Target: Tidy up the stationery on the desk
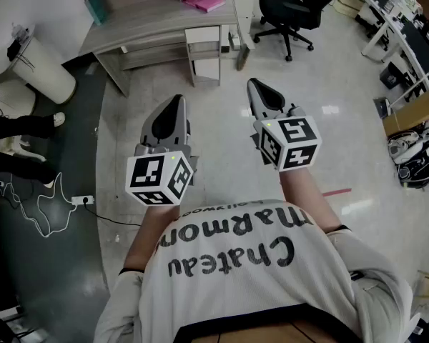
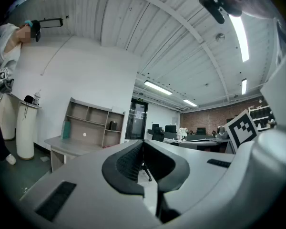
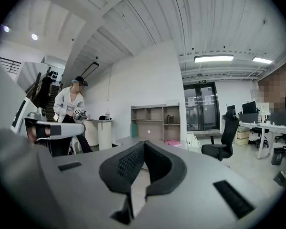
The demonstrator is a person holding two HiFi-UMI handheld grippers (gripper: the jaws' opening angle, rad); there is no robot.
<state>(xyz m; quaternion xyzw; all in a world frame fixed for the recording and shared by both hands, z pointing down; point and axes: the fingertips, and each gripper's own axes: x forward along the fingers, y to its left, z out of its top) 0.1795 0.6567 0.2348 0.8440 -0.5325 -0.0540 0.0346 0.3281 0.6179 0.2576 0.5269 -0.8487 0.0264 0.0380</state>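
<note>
A flat pink item (image 1: 206, 2) is lying on the grey bench (image 1: 150, 23) at the upper centre of the head view, toward the bench's right end; a teal thing (image 1: 96, 7) is standing upright at the bench's left end; what either of them is exactly, I cannot tell. An open shelf unit (image 2: 93, 120) is rising along the back of the bench, with a small dark thing sitting in one compartment.

Below the bench in the head view, well apart from it, the left tool (image 1: 177, 100) and the right tool (image 1: 253, 84) are hanging side by side over the pale floor (image 1: 222, 156), both pointing up the frame toward the bench; each one is carrying its marker cube at the near end. In its own view the left tool is keeping its dark ribbed pads (image 2: 128, 161) pressed together with nothing between them; the right tool is showing the same, jaws together and empty.

Further out, a black office chair (image 1: 293, 9) is standing at the upper right of the head view; a white cylindrical stand (image 1: 39, 66) is sitting at the upper left; a power strip (image 1: 82, 200) with a looping white cable is lying on the dark floor at the left edge. In the right tool's view, another person (image 3: 71, 104) is standing at the left, beside that stand.
</note>
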